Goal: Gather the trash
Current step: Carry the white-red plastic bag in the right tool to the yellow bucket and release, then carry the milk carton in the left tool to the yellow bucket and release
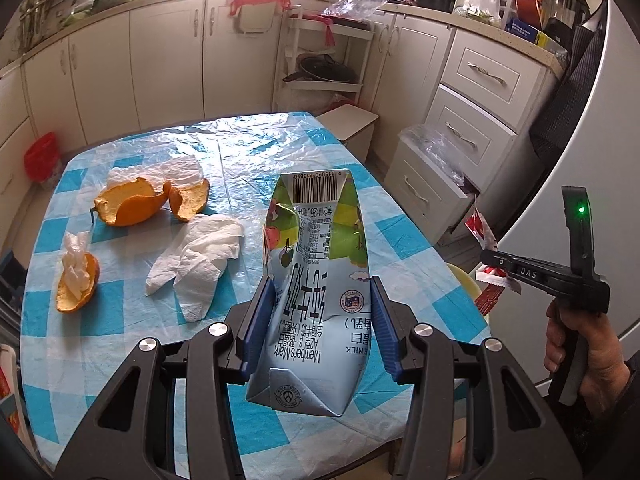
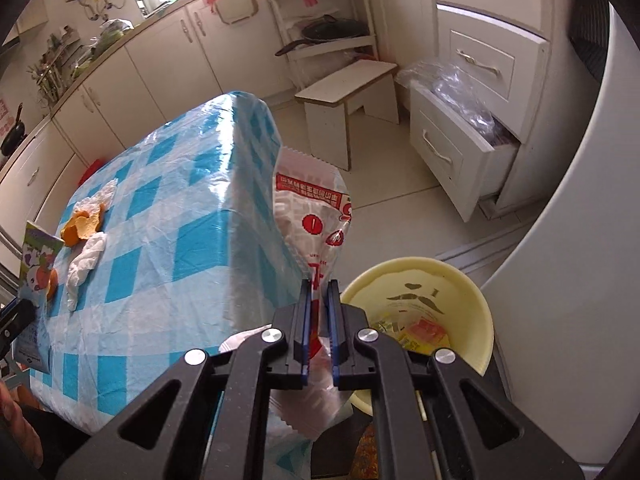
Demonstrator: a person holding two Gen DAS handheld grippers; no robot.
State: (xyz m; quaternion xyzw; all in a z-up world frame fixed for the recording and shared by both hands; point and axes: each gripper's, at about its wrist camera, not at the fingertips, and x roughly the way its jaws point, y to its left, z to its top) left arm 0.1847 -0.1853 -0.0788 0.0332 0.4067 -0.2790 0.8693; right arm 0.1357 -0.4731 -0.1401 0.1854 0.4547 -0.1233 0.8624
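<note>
My left gripper [image 1: 322, 292] is shut on a crushed milk carton [image 1: 316, 264] and holds it above the blue-checked table [image 1: 248, 144]. The carton also shows at the left edge of the right wrist view [image 2: 38, 268]. Orange peels [image 1: 136, 204] and crumpled white tissues [image 1: 200, 256] lie on the table's left half. My right gripper [image 2: 319, 286] is shut on a clear red-printed snack wrapper [image 2: 316, 216], held off the table's right edge beside a yellow trash bin [image 2: 424, 308]. The bin holds some scraps.
A white stool [image 2: 348, 88] stands on the floor beyond the table. A lower drawer [image 2: 456, 148] of the white cabinet is pulled open with plastic bags in it. A red bag [image 1: 40, 156] sits on the floor at left. A white fridge [image 2: 580, 240] is at right.
</note>
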